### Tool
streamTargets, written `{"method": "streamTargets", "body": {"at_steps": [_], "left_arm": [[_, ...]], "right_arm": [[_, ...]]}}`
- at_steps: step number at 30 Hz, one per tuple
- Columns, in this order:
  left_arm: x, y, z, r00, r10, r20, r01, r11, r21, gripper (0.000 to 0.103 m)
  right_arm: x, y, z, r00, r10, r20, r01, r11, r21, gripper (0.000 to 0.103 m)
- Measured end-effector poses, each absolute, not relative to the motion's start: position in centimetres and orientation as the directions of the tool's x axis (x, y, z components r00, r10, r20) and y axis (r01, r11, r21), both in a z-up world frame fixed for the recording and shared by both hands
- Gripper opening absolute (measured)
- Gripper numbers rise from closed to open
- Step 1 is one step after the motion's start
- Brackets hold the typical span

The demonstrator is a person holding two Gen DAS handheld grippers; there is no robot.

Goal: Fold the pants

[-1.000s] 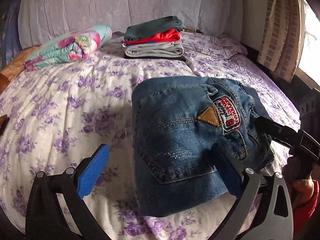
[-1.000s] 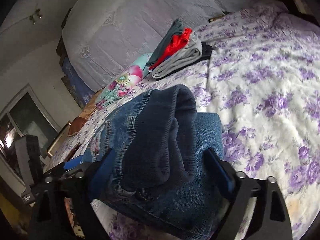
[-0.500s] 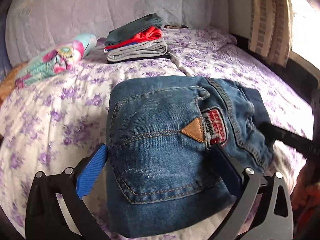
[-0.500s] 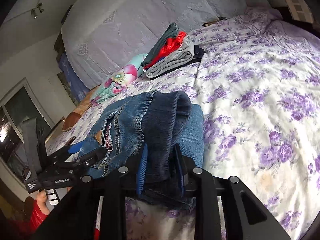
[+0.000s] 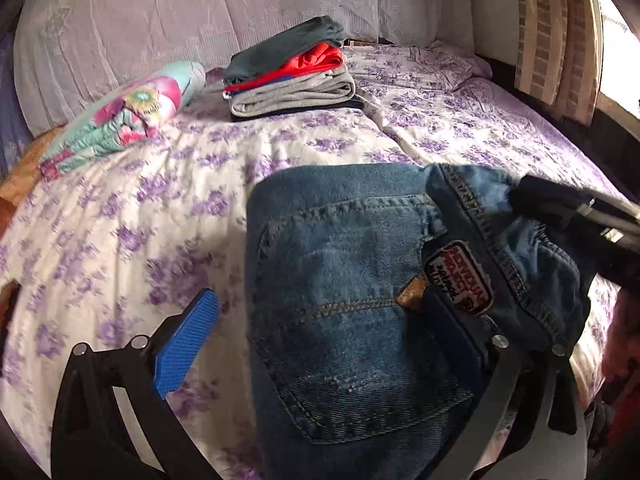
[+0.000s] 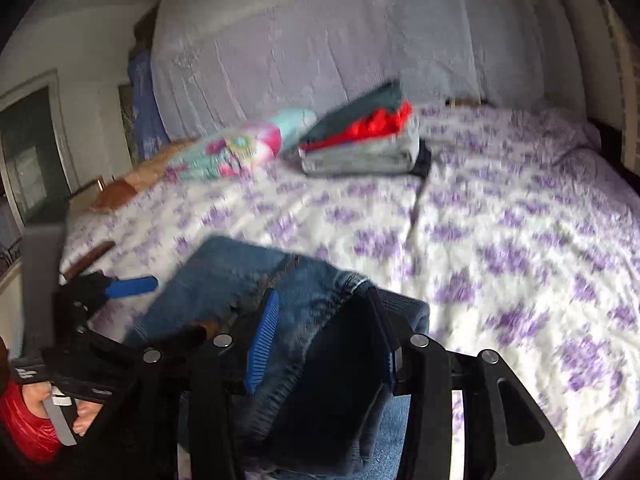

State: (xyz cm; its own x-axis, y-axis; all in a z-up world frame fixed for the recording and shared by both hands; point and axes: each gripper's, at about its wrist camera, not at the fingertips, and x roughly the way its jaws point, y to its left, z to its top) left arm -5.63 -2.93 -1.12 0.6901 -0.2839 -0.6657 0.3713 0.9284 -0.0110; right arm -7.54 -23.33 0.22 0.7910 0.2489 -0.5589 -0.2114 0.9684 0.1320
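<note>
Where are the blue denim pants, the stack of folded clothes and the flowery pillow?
blue denim pants (image 5: pixel 352 280), left wrist view, back pocket.
stack of folded clothes (image 5: pixel 292 84), left wrist view, grey layer.
flowery pillow (image 5: pixel 132 116), left wrist view, middle.

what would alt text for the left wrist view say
Folded blue jeans lie on a purple-flowered bedspread, with the left gripper open around their near edge and the right gripper at their waistband. Behind are a stack of folded clothes and a floral pillow.

My left gripper (image 5: pixel 320 344) has its fingers spread wide apart. My right gripper (image 6: pixel 324 344), at about three o'clock from it, has fingers clamped on cloth.
</note>
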Motion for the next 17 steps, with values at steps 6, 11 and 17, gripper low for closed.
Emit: {"method": "streamTargets", "body": {"at_steps": [6,11,17], "left_arm": [[-3.5,0.3,-3.6,0.535,-0.526,-0.661,0.385,0.849,-0.363,0.099],[-3.7,0.7,-4.1,0.525,-0.566,-0.636,0.393,0.824,-0.409,0.099],[-3.6,1.5,-4.6,0.521,-0.596,-0.611,0.387,0.803,-0.453,0.099]], "right_arm": [[-7.5,-23.7,-0.8,0.804,0.255,-0.538,-0.222,0.967,0.128,0.052],[-8.5,-23.5,-1.0,0.825,0.224,-0.518,-0.202,0.974,0.1,0.059],[-13.6,-23.3,1.1,0.884,0.2,-0.422,-0.188,0.98,0.072,0.078]]}}
